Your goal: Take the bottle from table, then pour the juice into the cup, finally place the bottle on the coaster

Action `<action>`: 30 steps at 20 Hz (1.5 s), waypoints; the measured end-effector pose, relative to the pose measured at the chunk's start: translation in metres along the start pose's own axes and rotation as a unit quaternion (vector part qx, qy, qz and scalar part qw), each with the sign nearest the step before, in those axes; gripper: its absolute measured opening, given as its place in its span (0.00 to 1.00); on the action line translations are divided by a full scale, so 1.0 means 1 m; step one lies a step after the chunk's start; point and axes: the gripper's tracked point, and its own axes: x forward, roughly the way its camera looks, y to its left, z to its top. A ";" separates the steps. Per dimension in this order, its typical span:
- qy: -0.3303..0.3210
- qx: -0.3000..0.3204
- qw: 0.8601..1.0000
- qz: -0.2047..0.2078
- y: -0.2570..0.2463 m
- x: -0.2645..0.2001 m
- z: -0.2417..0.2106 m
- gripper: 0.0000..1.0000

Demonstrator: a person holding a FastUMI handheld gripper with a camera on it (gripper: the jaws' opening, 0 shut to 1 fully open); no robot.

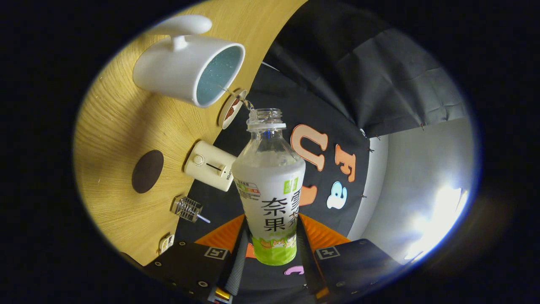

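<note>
Bottle (270,185) clamped between gripper (272,242) fingers — neck tipped toward cup (190,63)

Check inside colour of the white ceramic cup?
Speckled teal-blue inside the white ceramic cup, beyond the gripper shut on the uncapped plastic bottle; gripper view.

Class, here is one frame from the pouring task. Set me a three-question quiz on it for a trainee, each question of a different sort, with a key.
1. True or false: the tongs are shut on the bottle.
2. Multiple choice: the bottle's open mouth points toward
A. the dark round coaster
B. the white cup
C. the cream box with a dial
3. Fill in: the bottle's neck carries no ____.

Key: 1 true, as both fingers press its lower sides. 2 B, the cup's rim lies just beyond the mouth. 3 cap.
</note>
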 end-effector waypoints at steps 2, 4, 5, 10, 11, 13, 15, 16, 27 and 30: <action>-0.005 -0.007 1.000 0.002 0.000 0.001 0.000 0.60; -0.010 -0.017 1.000 0.001 -0.001 0.001 0.000 0.61; -0.013 -0.020 1.000 0.001 -0.001 0.001 0.001 0.61; -0.031 -0.039 0.999 0.000 -0.003 0.000 0.005 0.60; -0.033 -0.044 0.998 -0.001 -0.003 0.000 0.005 0.60; -0.037 -0.048 0.998 0.004 -0.001 0.002 0.005 0.60; -0.039 -0.056 0.998 0.003 -0.004 0.001 0.004 0.60; -0.039 -0.062 0.997 0.001 -0.005 0.002 0.004 0.60; -0.066 -0.113 0.991 -0.032 -0.008 0.002 0.007 0.60; -0.066 -0.113 0.991 -0.033 -0.008 0.003 0.006 0.60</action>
